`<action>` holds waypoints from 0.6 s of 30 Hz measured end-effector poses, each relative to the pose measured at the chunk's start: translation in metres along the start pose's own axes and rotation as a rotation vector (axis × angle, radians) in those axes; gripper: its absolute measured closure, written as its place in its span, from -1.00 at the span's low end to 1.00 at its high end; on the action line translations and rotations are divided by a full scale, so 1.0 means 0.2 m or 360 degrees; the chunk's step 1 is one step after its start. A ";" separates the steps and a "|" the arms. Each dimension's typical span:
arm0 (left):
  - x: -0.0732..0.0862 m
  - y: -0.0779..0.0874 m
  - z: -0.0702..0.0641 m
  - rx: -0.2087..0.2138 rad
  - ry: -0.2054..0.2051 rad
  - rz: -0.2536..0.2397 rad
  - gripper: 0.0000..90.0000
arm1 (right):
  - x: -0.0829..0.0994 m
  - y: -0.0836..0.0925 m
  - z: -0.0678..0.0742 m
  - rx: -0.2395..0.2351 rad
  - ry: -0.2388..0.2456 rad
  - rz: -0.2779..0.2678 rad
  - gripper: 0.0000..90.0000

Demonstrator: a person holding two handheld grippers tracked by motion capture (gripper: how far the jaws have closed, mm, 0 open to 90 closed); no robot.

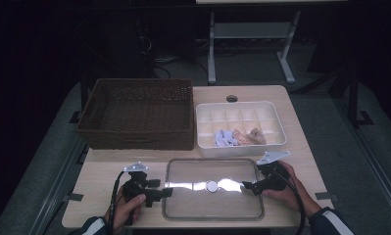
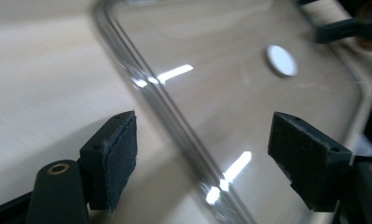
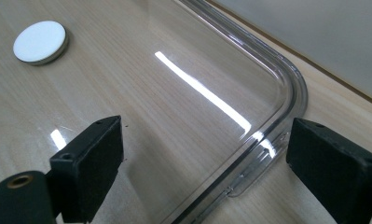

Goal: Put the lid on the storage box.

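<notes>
At clear lid (image 1: 213, 188) edges: left gripper (image 1: 164, 193), right gripper (image 1: 247, 186) level, fingers open, straddling rim.

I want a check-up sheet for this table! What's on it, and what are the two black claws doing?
Surface: pale wooden table, dimly lit.
Job's things: clear plastic lid with a white round knob, lying flat at the near edge.
Clutter: brown wicker basket at the back left; white divided tray beside it, with small cloth bundles in its near compartments.
Grippers: left gripper has open jaws straddling the lid's rim; right gripper has open jaws straddling a lid corner. Neither is squeezing.
Cables: black cable trailing from the left gripper, another from the right.
Surroundings: dark room, white table frame behind, grey floor.
</notes>
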State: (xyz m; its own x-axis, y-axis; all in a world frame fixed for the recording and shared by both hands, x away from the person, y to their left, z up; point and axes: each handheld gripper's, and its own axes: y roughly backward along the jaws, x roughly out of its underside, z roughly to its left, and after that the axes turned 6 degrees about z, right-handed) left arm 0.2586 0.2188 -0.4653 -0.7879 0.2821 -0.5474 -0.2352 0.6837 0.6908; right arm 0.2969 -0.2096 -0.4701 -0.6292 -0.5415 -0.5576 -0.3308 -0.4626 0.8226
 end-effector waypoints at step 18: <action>0.02 -0.06 -0.01 0.0055 0.0376 -0.0281 -0.40 | 0.01 0.00 0.00 -0.0006 0.0009 -0.0023 -0.78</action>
State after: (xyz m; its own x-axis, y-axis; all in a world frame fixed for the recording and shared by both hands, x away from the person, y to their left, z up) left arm 0.2577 0.2111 -0.4750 -0.8481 -0.0051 -0.5299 -0.3643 0.7318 0.5760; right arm 0.2962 -0.2105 -0.4715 -0.6203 -0.5390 -0.5698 -0.3371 -0.4728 0.8142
